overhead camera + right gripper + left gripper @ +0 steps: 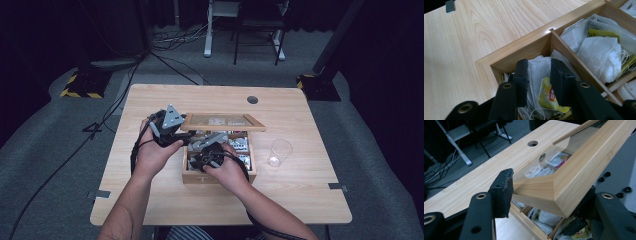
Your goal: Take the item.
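Observation:
A wooden tea box stands at the table's middle with its glass-paned lid raised. My left gripper is shut on the lid's left front corner. In the left gripper view the gripper has that corner of the lid clamped between its pads, with tea bags in the box below. My right gripper reaches down into the box's near left compartment. In the right gripper view the gripper holds a white tea bag with a yellow tag between its jaws, and the paper touches both pads.
A clear glass cup stands on the table right of the box. A round cable hole is near the far edge. More white tea bags fill the neighbouring compartment beyond a wooden divider. Bare tabletop lies left of the box.

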A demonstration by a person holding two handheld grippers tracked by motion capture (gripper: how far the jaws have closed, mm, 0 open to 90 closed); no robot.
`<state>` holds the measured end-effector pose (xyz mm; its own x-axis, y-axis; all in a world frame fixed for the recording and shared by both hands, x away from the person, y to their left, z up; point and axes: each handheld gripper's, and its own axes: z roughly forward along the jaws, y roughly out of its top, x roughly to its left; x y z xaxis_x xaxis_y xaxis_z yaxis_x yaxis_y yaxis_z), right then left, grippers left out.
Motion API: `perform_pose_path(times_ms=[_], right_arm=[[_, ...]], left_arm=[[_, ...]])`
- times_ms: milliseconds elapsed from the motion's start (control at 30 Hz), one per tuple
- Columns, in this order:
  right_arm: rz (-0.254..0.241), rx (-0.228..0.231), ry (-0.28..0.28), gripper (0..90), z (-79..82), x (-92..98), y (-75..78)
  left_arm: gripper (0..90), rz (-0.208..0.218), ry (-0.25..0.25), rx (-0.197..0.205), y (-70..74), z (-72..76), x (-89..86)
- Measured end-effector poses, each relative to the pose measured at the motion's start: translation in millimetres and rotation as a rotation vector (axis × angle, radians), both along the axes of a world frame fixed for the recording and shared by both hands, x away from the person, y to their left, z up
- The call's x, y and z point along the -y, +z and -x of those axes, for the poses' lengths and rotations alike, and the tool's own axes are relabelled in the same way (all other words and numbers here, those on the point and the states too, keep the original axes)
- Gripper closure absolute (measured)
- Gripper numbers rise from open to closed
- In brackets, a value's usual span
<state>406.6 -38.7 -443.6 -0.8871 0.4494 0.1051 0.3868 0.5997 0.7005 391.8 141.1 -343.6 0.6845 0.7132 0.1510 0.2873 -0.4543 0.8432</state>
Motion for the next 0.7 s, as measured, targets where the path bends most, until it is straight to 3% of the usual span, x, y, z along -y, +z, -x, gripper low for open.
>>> perform_pose_path(times_ms=[433,533,700], right_arm=[[-0.013,0.011,-0.015,79.8,-1.5,4.6,3.9],[0.003,0.006,0.001,89.1,-0.2,3.7,1.1],[-0.020,0.021,-0.005,90.0,0.4,7.8,5.7]], left_arm=[[44.2,0.001,-0.002,-0.001,-0.3,-0.3,0.5],[44.1,0.001,-0.003,-0.001,-0.5,-0.4,1.0],[44.2,0.006,-0.002,0.000,-0.6,-0.5,1.1]])
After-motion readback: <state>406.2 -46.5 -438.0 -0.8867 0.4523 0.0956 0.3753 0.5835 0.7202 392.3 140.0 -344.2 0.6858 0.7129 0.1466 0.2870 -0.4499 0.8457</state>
